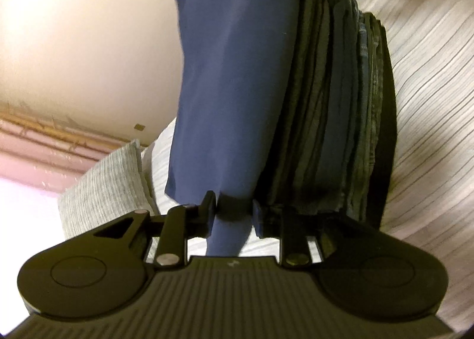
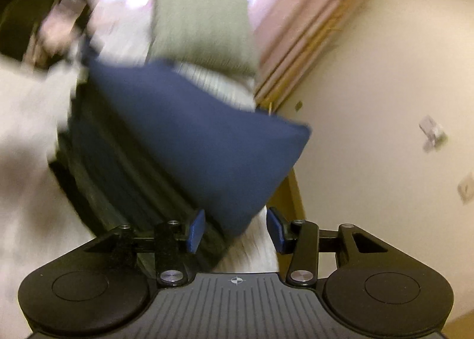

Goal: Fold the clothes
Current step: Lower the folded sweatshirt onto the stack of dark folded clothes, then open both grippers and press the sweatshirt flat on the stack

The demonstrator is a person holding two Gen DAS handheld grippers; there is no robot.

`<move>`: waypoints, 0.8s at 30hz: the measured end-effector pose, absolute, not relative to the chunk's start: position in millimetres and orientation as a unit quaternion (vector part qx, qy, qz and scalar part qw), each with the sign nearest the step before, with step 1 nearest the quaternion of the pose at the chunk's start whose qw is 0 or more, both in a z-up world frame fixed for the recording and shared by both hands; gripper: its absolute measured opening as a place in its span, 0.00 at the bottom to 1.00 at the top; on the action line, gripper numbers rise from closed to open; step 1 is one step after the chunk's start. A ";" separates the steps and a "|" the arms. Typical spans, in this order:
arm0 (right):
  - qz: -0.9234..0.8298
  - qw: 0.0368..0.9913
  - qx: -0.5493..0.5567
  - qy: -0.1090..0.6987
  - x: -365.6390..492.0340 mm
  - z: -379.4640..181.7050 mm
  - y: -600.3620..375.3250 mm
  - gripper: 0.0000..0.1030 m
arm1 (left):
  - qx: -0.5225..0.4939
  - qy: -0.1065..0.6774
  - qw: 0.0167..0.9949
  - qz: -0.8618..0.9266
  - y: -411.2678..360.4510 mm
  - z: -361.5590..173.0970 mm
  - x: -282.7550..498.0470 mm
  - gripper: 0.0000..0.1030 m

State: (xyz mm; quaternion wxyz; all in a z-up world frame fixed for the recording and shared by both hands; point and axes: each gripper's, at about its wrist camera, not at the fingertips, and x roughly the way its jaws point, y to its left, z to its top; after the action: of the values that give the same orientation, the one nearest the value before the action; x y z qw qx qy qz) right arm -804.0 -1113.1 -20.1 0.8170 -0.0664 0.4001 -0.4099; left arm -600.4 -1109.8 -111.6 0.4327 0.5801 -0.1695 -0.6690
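Note:
A folded navy blue garment point(image 1: 234, 87) lies on top of a stack of folded dark clothes point(image 1: 340, 120) on a striped white bed point(image 1: 429, 87). My left gripper point(image 1: 234, 214) is shut on the near corner of the blue garment. In the right wrist view, which is blurred by motion, the same blue garment point(image 2: 192, 137) sits on the stack point(image 2: 118, 176). My right gripper point(image 2: 235, 232) is open, its blue pads point(image 2: 197, 231) on either side of the garment's near corner without gripping it.
A grey striped pillow point(image 1: 103, 188) lies on the bed beside the stack; it also shows in the right wrist view point(image 2: 201, 28). A cream wall point(image 1: 89, 43) and pink curtain point(image 2: 296, 22) stand behind. A wooden bed edge point(image 2: 291, 191) runs near my right gripper.

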 end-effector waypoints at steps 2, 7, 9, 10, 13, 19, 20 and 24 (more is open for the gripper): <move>-0.411 0.832 -0.033 0.372 -801.1 -7.9 -1123.9 0.44 | 0.570 -0.150 0.446 -0.673 -1104.4 -101.0 -590.9 0.22; -0.391 0.853 0.053 0.341 -789.5 -9.3 -1163.7 0.43 | 0.523 -0.099 0.497 -0.685 -1107.1 -70.6 -577.8 0.22; -0.383 0.853 0.095 0.342 -790.4 -21.8 -1178.7 0.43 | 0.502 -0.080 0.509 -0.694 -1116.1 -59.8 -580.8 0.22; -0.382 0.850 0.116 0.344 -794.0 -30.5 -1183.6 0.43 | 0.494 -0.072 0.510 -0.700 -1121.5 -56.5 -585.2 0.22; -0.387 0.845 0.143 0.342 -806.7 -43.2 -1177.5 0.43 | 0.461 -0.031 0.510 -0.725 -1141.5 -51.7 -599.1 0.22; -0.378 0.844 0.128 0.358 -820.5 -55.8 -1149.8 0.43 | 0.490 0.008 0.473 -0.732 -1147.1 -91.1 -616.0 0.20; -0.378 0.844 0.129 0.357 -821.8 -54.0 -1150.8 0.44 | 0.492 0.007 0.471 -0.732 -1143.6 -92.8 -616.5 0.20; -0.381 0.843 0.144 0.353 -821.5 -46.7 -1162.6 0.44 | 0.487 0.012 0.471 -0.735 -1144.7 -80.7 -617.7 0.21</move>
State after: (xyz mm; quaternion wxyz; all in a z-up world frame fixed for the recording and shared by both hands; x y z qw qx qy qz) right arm -821.5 -1162.6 -46.7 0.8426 0.1437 0.3529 -0.3806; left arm -617.7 -1144.7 -80.7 0.4712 0.4867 0.0118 -0.7355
